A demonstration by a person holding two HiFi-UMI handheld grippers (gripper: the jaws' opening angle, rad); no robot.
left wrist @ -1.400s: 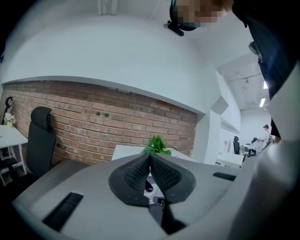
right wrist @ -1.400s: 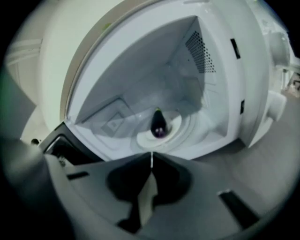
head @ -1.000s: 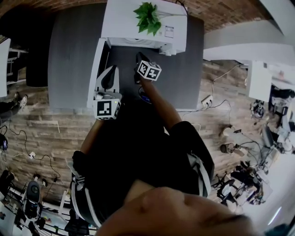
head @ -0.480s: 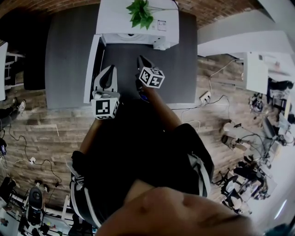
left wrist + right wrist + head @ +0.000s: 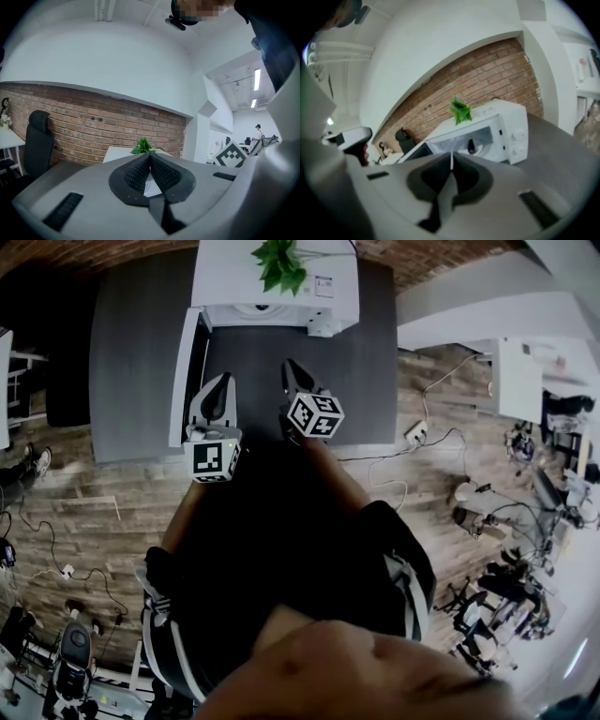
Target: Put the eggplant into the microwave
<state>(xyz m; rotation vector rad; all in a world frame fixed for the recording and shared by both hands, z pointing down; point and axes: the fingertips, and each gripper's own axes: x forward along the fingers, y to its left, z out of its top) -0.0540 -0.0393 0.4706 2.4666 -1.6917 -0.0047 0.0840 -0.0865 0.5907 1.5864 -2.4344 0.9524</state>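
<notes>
The white microwave (image 5: 272, 282) stands at the far edge of the grey table (image 5: 131, 352) with its door (image 5: 185, 371) swung open to the left. In the right gripper view the dark eggplant (image 5: 471, 146) sits upright inside the microwave (image 5: 508, 129). My right gripper (image 5: 451, 161) is shut and empty, well back from the opening; in the head view the right gripper (image 5: 289, 365) hovers over the table in front of the microwave. My left gripper (image 5: 222, 381) is beside the open door, also shut on nothing (image 5: 150, 157).
A green plant (image 5: 278, 263) sits on top of the microwave. Bare grey tabletop lies to the right of the right gripper (image 5: 375, 362). A black chair (image 5: 37, 140) stands by the brick wall at left. Cables and a power strip (image 5: 414, 434) lie on the wood floor.
The right gripper has drawn back from the microwave toward the person. The left gripper has hardly moved. The head view has shifted a little.
</notes>
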